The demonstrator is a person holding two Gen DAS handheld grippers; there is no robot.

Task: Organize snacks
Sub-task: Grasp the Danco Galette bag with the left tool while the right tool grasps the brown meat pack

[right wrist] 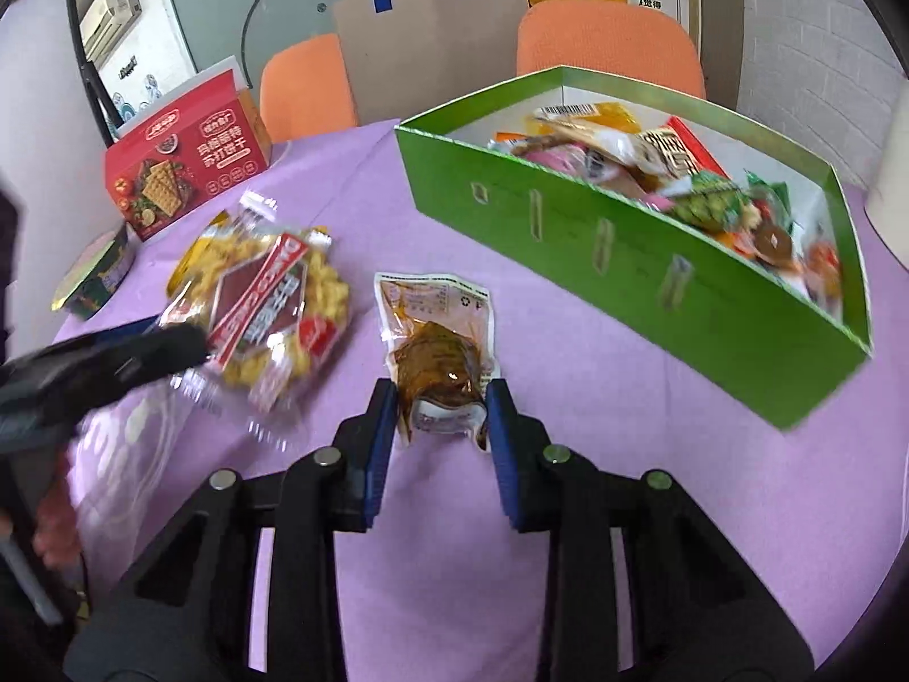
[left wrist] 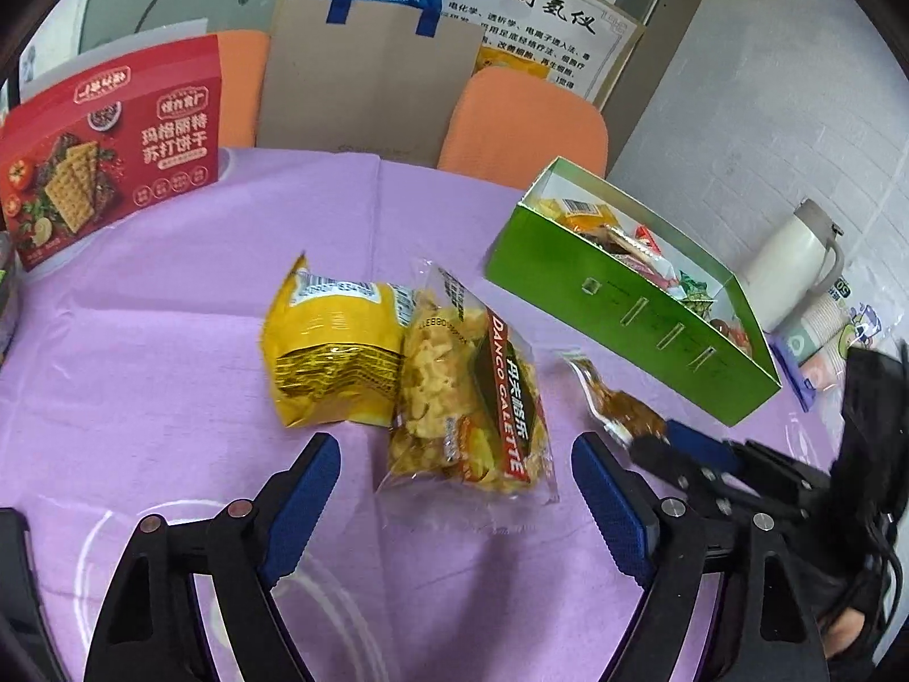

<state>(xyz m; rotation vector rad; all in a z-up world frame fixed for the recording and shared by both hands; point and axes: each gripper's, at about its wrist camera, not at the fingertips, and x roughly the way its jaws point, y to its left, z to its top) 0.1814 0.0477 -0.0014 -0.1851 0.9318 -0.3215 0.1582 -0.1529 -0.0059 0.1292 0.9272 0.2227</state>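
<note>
At about ten o'clock on the purple tablecloth [left wrist: 170,341] a red cracker box [left wrist: 113,153] stands upright and shut, so its contents cannot be seen. Nearer the middle a yellow packet [left wrist: 329,352] lies touching a clear bag of puffed snacks [left wrist: 471,392]. The left gripper [left wrist: 454,489] hangs with its jaws spread wide on either side of that bag's near end, touching nothing. Toward three o'clock the right gripper [right wrist: 440,415] has its blue pads [right wrist: 379,443] pressed against both sides of a small brown sauce pouch [right wrist: 437,352] that lies flat on the cloth. Beyond it, at about one o'clock, the open green box [right wrist: 625,261] holds a loose heap of mixed wrapped snacks [right wrist: 670,176], orange, red, pink and green among them.
</note>
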